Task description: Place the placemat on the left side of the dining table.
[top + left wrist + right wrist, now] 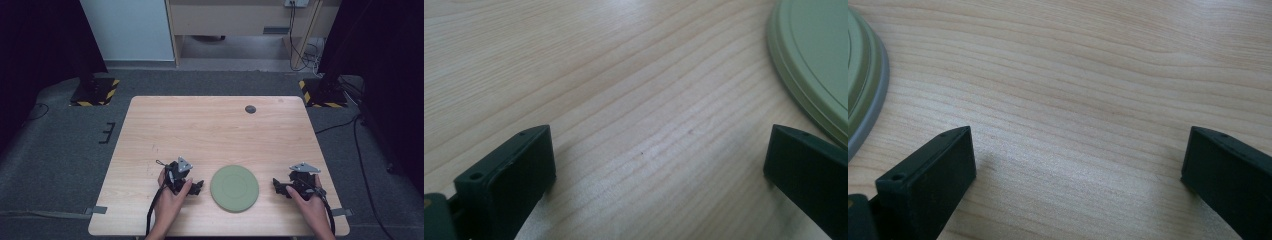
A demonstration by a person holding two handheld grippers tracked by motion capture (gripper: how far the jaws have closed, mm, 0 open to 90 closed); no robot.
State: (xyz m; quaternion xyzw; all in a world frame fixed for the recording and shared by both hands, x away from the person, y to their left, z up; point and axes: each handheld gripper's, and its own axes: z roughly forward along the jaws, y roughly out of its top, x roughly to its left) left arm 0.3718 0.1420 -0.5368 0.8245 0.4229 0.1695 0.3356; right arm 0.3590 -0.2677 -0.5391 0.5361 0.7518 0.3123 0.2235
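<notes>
A round pale green plate (234,188) lies flat on the wooden table (215,125) near its front edge. To the plate's left, a hand holds my left gripper (196,187) low over the wood, jaws wide open with nothing between them. Its own view shows bare wood between the jaws (659,160) and the plate's rim (809,65) at the upper right. On the plate's right side, my right gripper (277,186) also rests low in a hand, open and empty. In the right gripper view (1078,165) the plate's edge (863,90) is at the far left.
A small dark round mark (250,109) sits near the table's far edge. Grey carpet surrounds the table, with two black stand bases with yellow stripes (95,91) (320,92) beyond the far corners. Cables (365,165) trail on the floor at right.
</notes>
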